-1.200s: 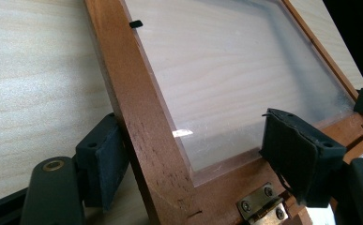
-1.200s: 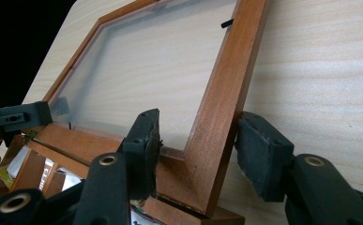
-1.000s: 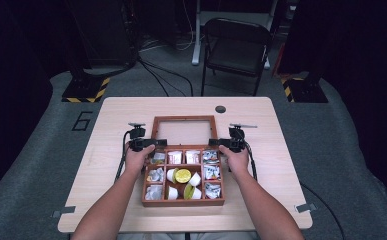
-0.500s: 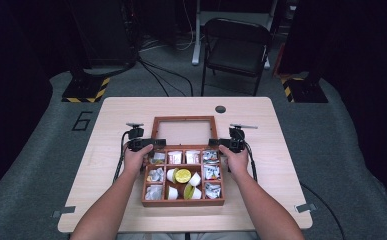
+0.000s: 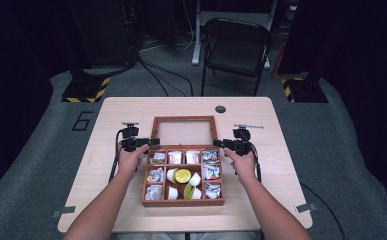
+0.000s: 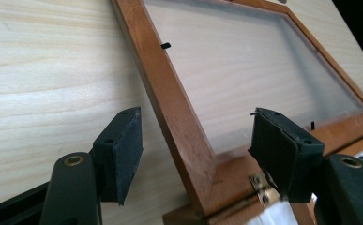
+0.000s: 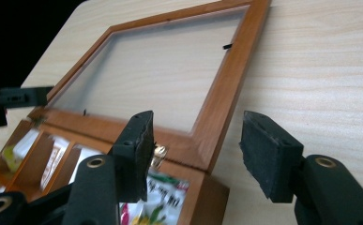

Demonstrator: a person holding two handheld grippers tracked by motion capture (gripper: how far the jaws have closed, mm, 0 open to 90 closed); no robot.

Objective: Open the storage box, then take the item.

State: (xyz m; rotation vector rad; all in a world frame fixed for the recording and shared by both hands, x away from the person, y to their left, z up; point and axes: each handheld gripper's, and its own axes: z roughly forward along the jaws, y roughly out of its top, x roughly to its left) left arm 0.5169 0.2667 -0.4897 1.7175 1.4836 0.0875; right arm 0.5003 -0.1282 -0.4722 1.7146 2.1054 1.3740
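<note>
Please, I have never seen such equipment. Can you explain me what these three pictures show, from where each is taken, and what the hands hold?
A person sits at a wooden table, each hand holding black tongs: the left tongs and the right tongs. One picture looks down from above. The other two come from small cameras riding on each tool. Between them lies an open wooden box with packets and small cups in compartments; its glass lid lies flat behind. Both tongs are open, each astride a side rail of the lid near the hinges, gripping nothing.

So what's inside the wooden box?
The wooden box has small compartments. The outer ones hold little packets, and the middle ones hold white cups with a yellow round thing. Whatever lies underneath them is covered.
</note>
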